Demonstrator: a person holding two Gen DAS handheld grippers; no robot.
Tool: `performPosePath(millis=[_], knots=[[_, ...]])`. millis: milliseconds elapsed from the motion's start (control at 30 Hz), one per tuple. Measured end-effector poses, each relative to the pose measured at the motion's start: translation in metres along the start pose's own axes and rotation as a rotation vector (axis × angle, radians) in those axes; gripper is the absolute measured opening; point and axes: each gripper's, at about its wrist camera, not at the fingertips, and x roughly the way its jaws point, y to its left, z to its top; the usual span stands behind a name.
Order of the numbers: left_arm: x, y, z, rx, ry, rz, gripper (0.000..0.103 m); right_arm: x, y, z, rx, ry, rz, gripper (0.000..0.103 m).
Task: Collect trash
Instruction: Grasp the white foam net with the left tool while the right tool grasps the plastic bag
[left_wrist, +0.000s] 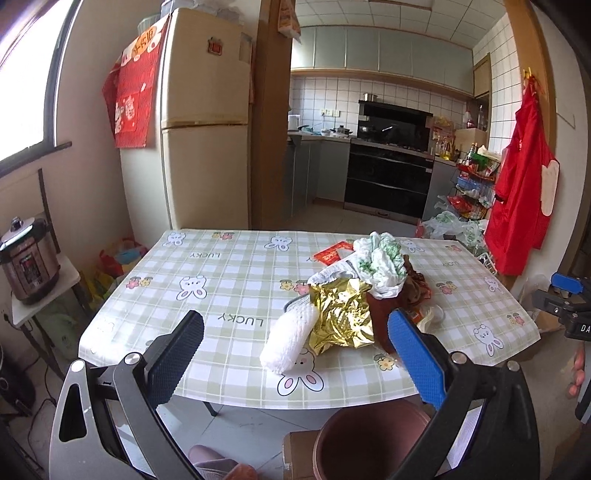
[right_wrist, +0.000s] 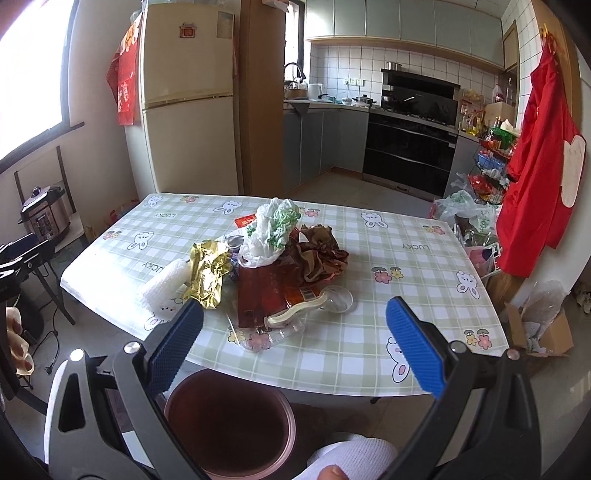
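On the bench (right_wrist: 424, 258) with its green-checked rabbit-print cloth, a heap of trash sits near the middle: a crumpled gold foil wrapper (right_wrist: 208, 275), a white foam-net sleeve (right_wrist: 162, 286) lying just beside it, a white-and-green plastic bag (right_wrist: 271, 230) on top, crumpled brown paper (right_wrist: 319, 254) and a dark red flat packet (right_wrist: 264, 295). Below the bench's near edge stands a round brown plastic bin (right_wrist: 229, 424). The left hand-held gripper (left_wrist: 295, 354) and the right hand-held gripper (right_wrist: 295, 339) both hover with jaws spread wide, holding nothing.
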Motion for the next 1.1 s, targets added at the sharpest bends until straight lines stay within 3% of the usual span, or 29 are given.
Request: performPosePath(millis=[67, 233, 600, 800, 1000, 1100], knots=[[0.016, 0.003, -0.004, -0.012, 0.044, 0.005, 0.098, 0.015, -0.006, -0.001, 0.023, 0.017, 0.025, 0.098], [0.044, 0.005, -0.017, -0.033, 0.064, -0.039, 0.098, 0.056, -0.017, -0.006, 0.068, 0.081, 0.063, 0.098], [0.113, -0.013, -0.031, 0.131, 0.175, -0.036, 0.097, 0.119, -0.02, -0.019, 0.052, 0.182, 0.102, 0.098], [0.147, -0.019, -0.036, 0.209, 0.223, -0.021, 0.088, 0.14, -0.023, -0.017, 0.047, 0.214, 0.047, 0.098], [0.178, -0.011, -0.036, 0.182, 0.252, -0.017, 0.079, 0.169, -0.04, -0.007, 0.136, 0.269, 0.101, 0.098], [0.194, -0.009, -0.037, 0.18, 0.268, -0.026, 0.075, 0.184, -0.038, 0.003, 0.119, 0.261, 0.109, 0.098]])
